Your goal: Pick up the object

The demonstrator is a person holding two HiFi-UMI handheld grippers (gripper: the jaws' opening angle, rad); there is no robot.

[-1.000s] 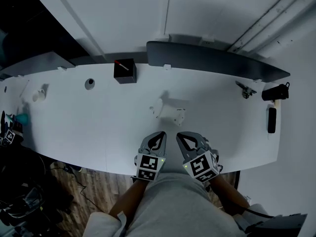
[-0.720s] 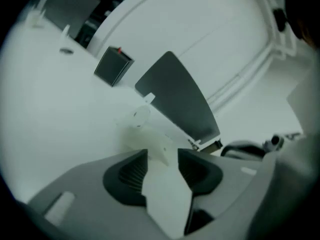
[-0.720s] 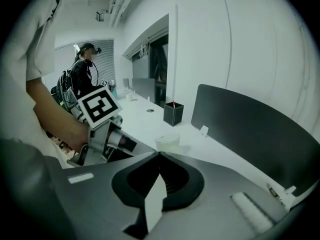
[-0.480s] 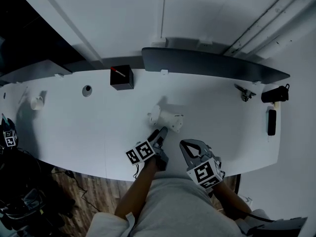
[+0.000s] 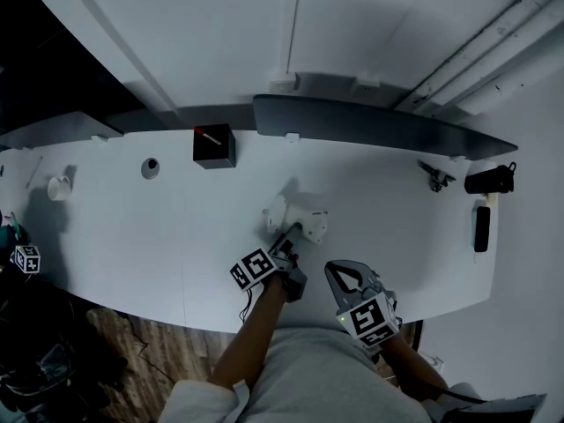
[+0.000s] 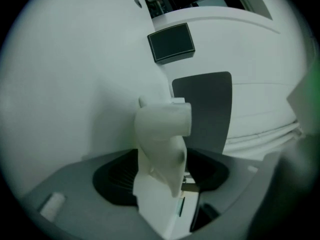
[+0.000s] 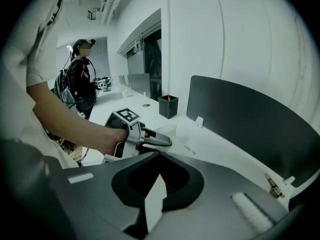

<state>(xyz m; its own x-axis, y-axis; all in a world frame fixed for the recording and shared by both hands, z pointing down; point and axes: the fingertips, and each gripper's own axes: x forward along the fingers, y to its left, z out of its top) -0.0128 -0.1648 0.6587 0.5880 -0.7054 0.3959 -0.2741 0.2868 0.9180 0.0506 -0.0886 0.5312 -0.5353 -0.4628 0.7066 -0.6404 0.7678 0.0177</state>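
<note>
I'm working in an open-plan office: one long white surface [image 5: 115, 227] runs along the wall [image 5: 220, 33], with a dark grey divider screen [image 5: 370, 123] at its back, a black pen holder [image 5: 214, 145] and a cable hole [image 5: 151, 166]. Wood floor [image 5: 141, 342] lies below, and another person [image 7: 82, 81] stands farther along by windows with blinds [image 7: 102, 56].

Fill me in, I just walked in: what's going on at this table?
A person holds a gripper in each hand at a white table. The left gripper is at the white object, which stands between its jaws. The jaws are opening and the pads are not pressing on it, so it is not gripped yet. The right gripper is shut and empty, near the table's front edge.
</note>
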